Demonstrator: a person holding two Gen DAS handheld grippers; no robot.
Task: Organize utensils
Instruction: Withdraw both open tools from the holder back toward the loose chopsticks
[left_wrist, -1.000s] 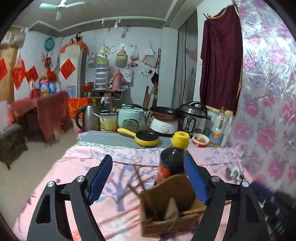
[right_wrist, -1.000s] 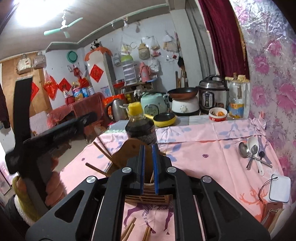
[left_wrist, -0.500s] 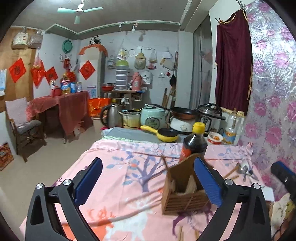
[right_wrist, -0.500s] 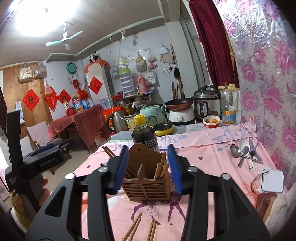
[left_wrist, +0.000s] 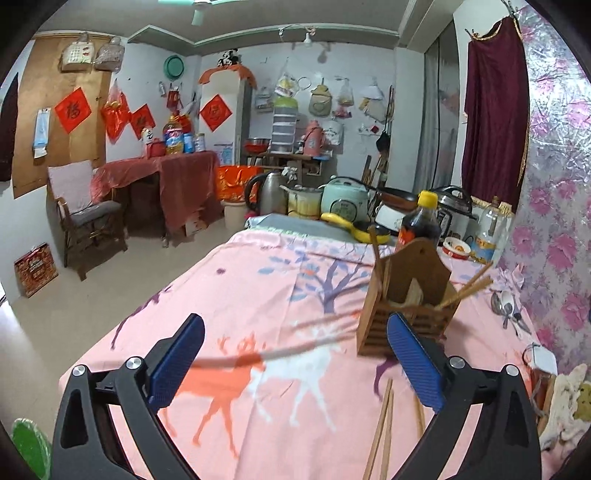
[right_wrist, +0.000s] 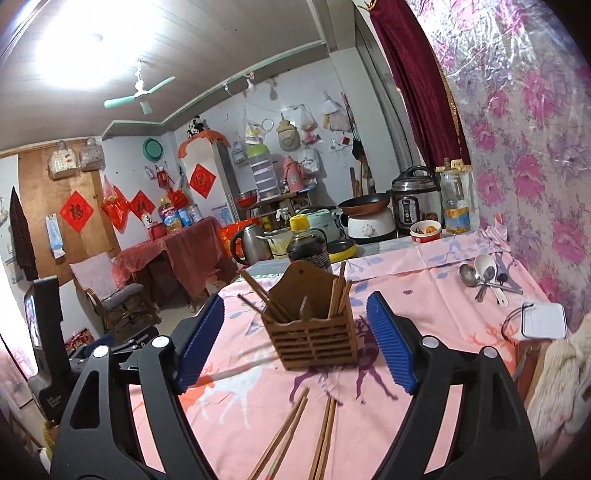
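A brown wooden utensil holder (left_wrist: 406, 314) (right_wrist: 314, 332) stands on the pink tablecloth with chopsticks (right_wrist: 338, 291) leaning in its compartments. More loose chopsticks (right_wrist: 291, 428) (left_wrist: 380, 435) lie on the cloth in front of it. Spoons (right_wrist: 484, 277) (left_wrist: 506, 306) lie at the right. My left gripper (left_wrist: 293, 321) is open and empty, short of the holder and to its left. My right gripper (right_wrist: 295, 299) has its jaws opening; the holder shows between them farther off, and the pads touch nothing.
A dark sauce bottle with a yellow cap (right_wrist: 306, 243) stands just behind the holder. Cookers, a kettle and a yellow pan (left_wrist: 369, 230) crowd the far end. A white box with a cord (right_wrist: 543, 321) lies at the right. The wall runs along the right side.
Both grippers have drawn back from the holder, which now looks smaller and farther away. The right gripper went from shut to wide apart. The left one opened a little more.
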